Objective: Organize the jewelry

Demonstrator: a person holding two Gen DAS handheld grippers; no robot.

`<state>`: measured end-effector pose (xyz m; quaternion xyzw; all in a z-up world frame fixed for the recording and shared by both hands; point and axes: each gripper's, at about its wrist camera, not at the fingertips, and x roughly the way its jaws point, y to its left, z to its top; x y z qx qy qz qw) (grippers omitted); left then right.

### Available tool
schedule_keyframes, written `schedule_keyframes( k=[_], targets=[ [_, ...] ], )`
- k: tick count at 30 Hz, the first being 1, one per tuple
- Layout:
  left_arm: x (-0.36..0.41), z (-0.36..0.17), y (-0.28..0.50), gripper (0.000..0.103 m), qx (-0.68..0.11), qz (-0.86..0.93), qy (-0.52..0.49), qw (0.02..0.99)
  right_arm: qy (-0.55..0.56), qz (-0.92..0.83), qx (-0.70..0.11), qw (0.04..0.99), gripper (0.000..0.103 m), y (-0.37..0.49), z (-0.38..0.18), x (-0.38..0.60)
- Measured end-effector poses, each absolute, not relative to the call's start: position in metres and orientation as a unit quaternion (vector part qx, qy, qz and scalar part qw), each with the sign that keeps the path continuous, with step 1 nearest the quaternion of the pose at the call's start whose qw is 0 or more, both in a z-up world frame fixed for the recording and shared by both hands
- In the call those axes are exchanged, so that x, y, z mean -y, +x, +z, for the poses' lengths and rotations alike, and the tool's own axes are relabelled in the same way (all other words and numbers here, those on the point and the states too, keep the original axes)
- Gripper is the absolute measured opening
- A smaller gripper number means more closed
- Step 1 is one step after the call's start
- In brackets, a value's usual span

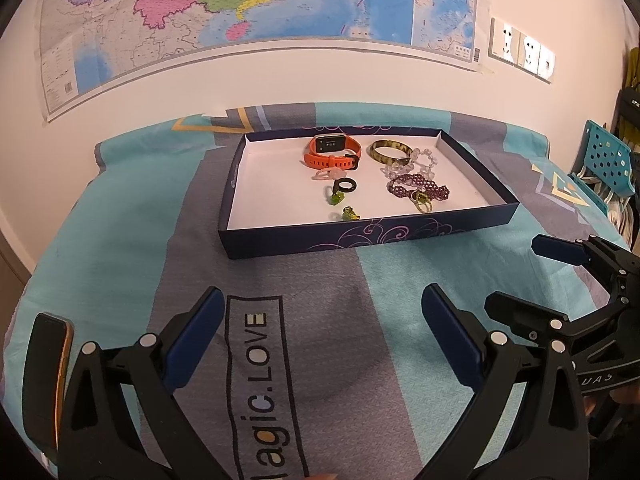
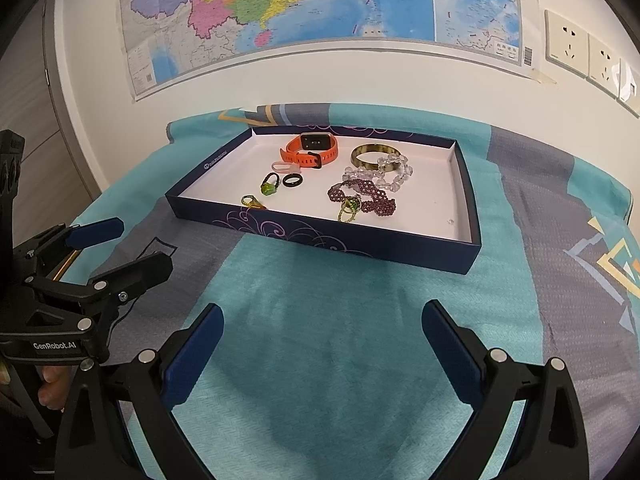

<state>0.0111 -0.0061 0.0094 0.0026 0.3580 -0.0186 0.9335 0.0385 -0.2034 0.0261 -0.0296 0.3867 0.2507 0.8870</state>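
- A white wall carries a large coloured map (image 1: 240,8), with wall sockets (image 1: 520,46) at its right; below it stands a desk under a teal and grey cloth (image 1: 120,208).
- At the far left of the left wrist view, a dark phone (image 1: 46,376) with an orange edge lies on the cloth.
- The left gripper (image 1: 320,344) hovers low over the cloth near the printed word "LOVE", its blue-padded fingers spread wide and holding nothing.
- A shallow dark blue box (image 2: 320,236) with a white floor sits in the middle of the desk, beyond both grippers.
- Inside, on the left side, lie two small green rings (image 2: 269,188), a black ring (image 2: 292,180) and a pale pink ring (image 2: 285,168).
- An orange watch (image 2: 314,150) rests near the back wall of the box.
- Right of it lies a mottled yellow-brown bangle (image 2: 374,156), touching a clear bead bracelet (image 2: 394,174).
- A dark purple bead bracelet (image 2: 364,196) lies in front of those, with a green-stoned ring (image 2: 350,208) resting against it.
- The right gripper (image 2: 322,354) hovers over the teal stripe in front of the box, fingers wide apart and empty.
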Motion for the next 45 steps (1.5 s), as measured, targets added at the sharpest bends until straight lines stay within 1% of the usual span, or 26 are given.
schedule_keyframes(
  k=[45],
  targets=[
    [0.0043,0.0066,0.013,0.097,-0.361,-0.018,-0.001,0.932,-0.03,0.249,-0.391,0.886,0.096,0.0405,0.025,0.2042]
  ],
)
